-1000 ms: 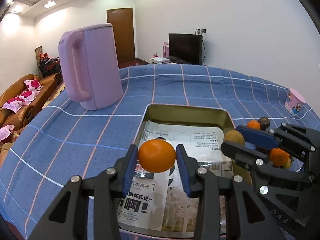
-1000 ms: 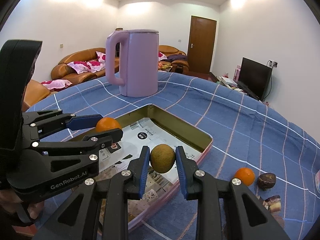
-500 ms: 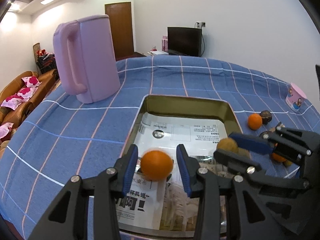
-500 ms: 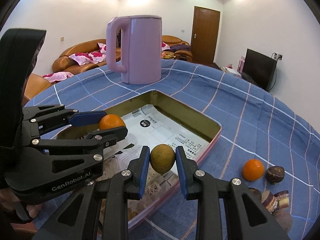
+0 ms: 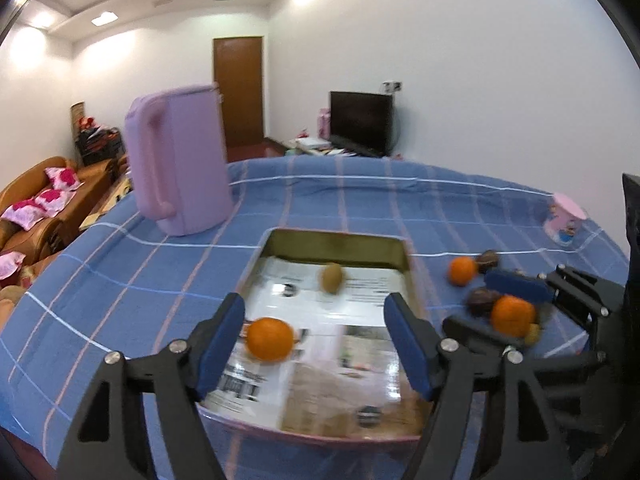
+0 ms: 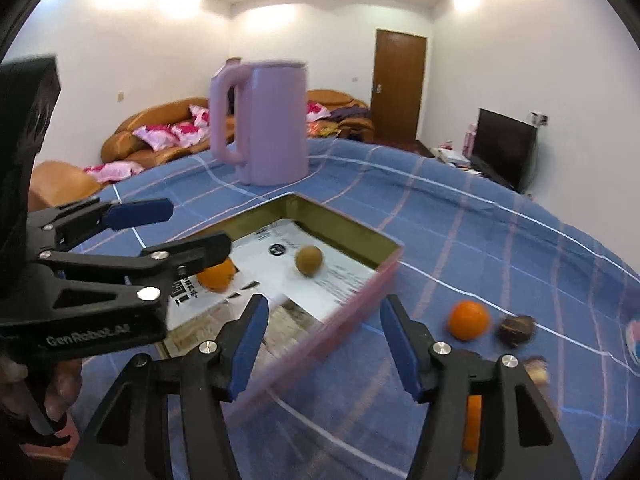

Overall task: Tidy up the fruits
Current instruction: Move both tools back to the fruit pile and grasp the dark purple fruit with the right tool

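My left gripper point(image 5: 316, 344) has just been opening and stands spread with nothing pinched; the orange point(image 5: 269, 339) lies loose between its pads on the paper lining of the tray point(image 5: 336, 237). My right gripper point(image 6: 322, 344) has likewise just been opening and is empty over the tray's near wall, while the brown fruit point(image 6: 309, 261) sits further in. More fruit point(image 6: 468, 320) waits on the blue-clothed counter point(image 6: 500, 240). I judge these round, light, firm and apt to roll, so I would grip each across its widest middle, gently.

Blue checked tablecloth point(image 5: 120, 288) carries kettle point(image 5: 180, 164), tray point(image 5: 402, 250), loose fruit point(image 5: 462, 270).
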Demonstrator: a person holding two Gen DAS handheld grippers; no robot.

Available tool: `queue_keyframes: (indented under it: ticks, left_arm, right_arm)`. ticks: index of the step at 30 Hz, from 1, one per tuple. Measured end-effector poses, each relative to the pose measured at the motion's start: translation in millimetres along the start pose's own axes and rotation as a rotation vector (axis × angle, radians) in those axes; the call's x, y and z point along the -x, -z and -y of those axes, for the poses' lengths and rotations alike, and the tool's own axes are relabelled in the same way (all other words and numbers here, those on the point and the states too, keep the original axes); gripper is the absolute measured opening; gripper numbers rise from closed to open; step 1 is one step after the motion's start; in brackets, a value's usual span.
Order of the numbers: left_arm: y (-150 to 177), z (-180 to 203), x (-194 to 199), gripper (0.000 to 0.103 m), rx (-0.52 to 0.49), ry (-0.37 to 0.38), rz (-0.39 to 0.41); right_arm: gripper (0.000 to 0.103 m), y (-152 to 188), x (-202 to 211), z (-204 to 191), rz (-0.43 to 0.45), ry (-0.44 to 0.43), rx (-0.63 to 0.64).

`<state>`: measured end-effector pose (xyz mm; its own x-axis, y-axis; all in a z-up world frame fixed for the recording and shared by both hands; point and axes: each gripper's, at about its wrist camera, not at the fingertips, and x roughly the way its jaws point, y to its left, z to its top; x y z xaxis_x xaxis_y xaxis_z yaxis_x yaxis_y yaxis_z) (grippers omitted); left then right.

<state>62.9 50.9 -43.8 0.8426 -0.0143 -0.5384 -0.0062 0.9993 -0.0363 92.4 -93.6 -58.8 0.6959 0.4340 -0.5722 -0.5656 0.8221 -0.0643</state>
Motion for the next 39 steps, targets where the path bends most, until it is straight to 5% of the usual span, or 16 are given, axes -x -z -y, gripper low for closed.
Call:
queue_keyframes:
  ticks: [8, 12, 27, 32, 36, 39]
  left_arm:
    - [12.1, 51.3, -0.9, 0.075, -0.048, 0.079, -0.018]
    - [20.2, 74.5, -8.8, 0.075, -0.07, 0.102, -0.046]
    - [26.9, 105.2, -23.3, 0.075, -0.108, 0.11, -0.09]
    - [27.8, 104.8, -22.2, 0.075, -0.101, 0.114, -0.09]
    - [28.4, 108.2, -22.7, 0.075, -0.106, 0.119, -0.092]
    - [29.6, 112.5, -22.8, 0.075, -0.114, 0.118, -0.094]
  right_arm:
    - [0.061, 35.5, 45.5, 75.5, -0.023, 0.21, -0.066]
    - [0.061, 49.8, 50.3, 108.7, -0.057, 0.241, -0.15]
    - [0.061, 57.4, 20.3, 123.7, -0.152, 0.092, -0.226]
    - [0.06, 64.7, 17.7, 141.8, -0.16, 0.002, -0.35]
    - [0.06, 64.7, 21.7, 135.1, -0.159, 0.025, -0.32]
    - [0.051, 61.8, 19.8, 129.6, -0.163, 0.018, -0.307]
